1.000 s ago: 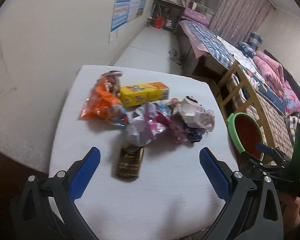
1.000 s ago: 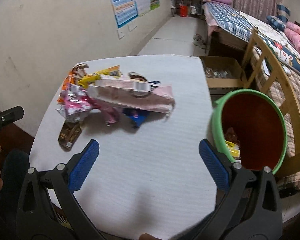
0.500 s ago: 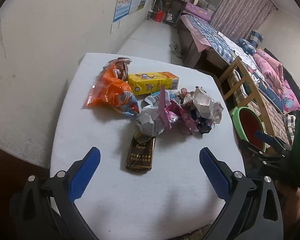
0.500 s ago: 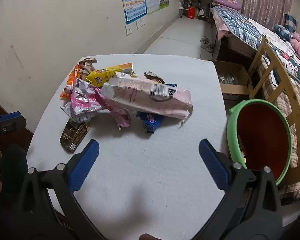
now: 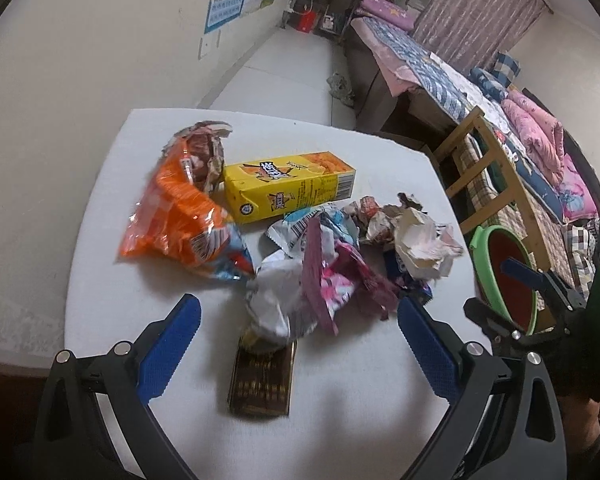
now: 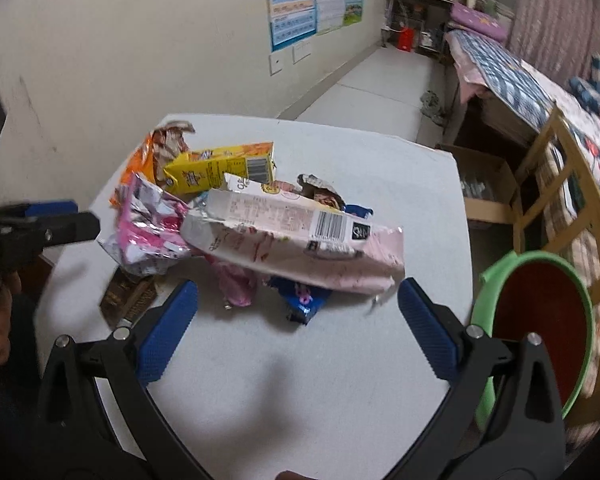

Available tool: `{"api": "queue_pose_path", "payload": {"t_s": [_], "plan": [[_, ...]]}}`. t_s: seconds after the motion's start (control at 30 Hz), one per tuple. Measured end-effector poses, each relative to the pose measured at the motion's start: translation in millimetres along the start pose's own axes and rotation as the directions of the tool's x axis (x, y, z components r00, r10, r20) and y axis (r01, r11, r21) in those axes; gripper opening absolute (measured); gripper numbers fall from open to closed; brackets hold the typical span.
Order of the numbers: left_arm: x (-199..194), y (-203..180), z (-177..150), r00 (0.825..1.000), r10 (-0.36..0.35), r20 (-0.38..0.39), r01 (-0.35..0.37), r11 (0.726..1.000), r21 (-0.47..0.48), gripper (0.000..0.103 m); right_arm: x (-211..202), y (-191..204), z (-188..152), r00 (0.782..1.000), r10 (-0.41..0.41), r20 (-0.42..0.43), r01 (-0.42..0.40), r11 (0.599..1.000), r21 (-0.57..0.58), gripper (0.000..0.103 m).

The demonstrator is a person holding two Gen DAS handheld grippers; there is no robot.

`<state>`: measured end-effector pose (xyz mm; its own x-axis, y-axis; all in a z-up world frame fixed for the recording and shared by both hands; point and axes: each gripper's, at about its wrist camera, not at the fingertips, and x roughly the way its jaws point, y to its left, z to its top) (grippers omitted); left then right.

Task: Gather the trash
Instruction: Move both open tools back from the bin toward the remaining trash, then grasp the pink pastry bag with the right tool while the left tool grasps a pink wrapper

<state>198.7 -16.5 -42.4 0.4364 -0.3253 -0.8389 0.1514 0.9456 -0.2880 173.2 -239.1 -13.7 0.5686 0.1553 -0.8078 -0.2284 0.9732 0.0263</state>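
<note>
1. The left gripper (image 5: 298, 344) hangs over the near edge of the white table (image 5: 100, 216), its blue-padded fingers (image 5: 168, 344) spread wide with nothing between them.
2. Straight ahead of it lies a dark brown wrapper (image 5: 262, 380), flat on the table, with its far end tucked under a crumpled silver and pink foil bag (image 5: 300, 296).
3. The rest of the trash is heaped behind that: an orange snack bag (image 5: 176, 216) on the left, a yellow carton (image 5: 290, 192) on its side just beside it, and a crushed pale pink packet (image 5: 420, 240) on the right.
4. A small blue wrapper (image 6: 302, 304) lies partly under the pale pink packet, touching it.
5. The right gripper (image 6: 298, 334) also stands wide apart and empty, low over the table's near side, with the long pale pink packet directly ahead of it.
6. A green bucket (image 6: 500, 280) with a red inside stands off the right edge of the table, below the tabletop, close to the right gripper's right finger.
7. Beyond the bucket stands a wooden bed frame (image 5: 488, 152) carrying patterned bedding, and an open cardboard box (image 6: 484, 188) sits on the floor by the table's far right corner.
8. A blue chart (image 6: 296, 20) hangs on the wall to the left.
</note>
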Motion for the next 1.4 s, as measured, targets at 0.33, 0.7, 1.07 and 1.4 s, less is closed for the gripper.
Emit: {"api": "queue_pose_path", "payload": {"t_s": [0.33, 0.7, 1.07, 1.4], "plan": [[46.0, -1.7, 16.9, 0.998, 0.011, -0.069, -0.008, 0.999, 0.045, 0.083, 36.7, 15.4, 10.9, 0.998, -0.058, 0.010, 0.058, 0.977, -0.204, 0.095], [68.2, -6.0, 22.2, 0.995, -0.008, -0.101, 0.015, 0.998, 0.068, 0.043, 51.5, 21.3, 12.8, 0.998, -0.060, 0.012, 0.061, 0.956, -0.286, 0.060], [51.4, -7.2, 20.7, 0.998, -0.040, -0.052, 0.042, 0.998, 0.051, 0.014, 45.5, 9.0, 11.2, 0.998, -0.061, 0.034, 0.067, 0.968, -0.243, 0.022], [22.9, -14.8, 20.8, 0.999, -0.044, 0.004, 0.044, 0.998, 0.052, 0.014, 9.5, -4.8, 13.1, 0.994, -0.010, 0.111, 0.026, 0.989, -0.143, 0.010]]}}
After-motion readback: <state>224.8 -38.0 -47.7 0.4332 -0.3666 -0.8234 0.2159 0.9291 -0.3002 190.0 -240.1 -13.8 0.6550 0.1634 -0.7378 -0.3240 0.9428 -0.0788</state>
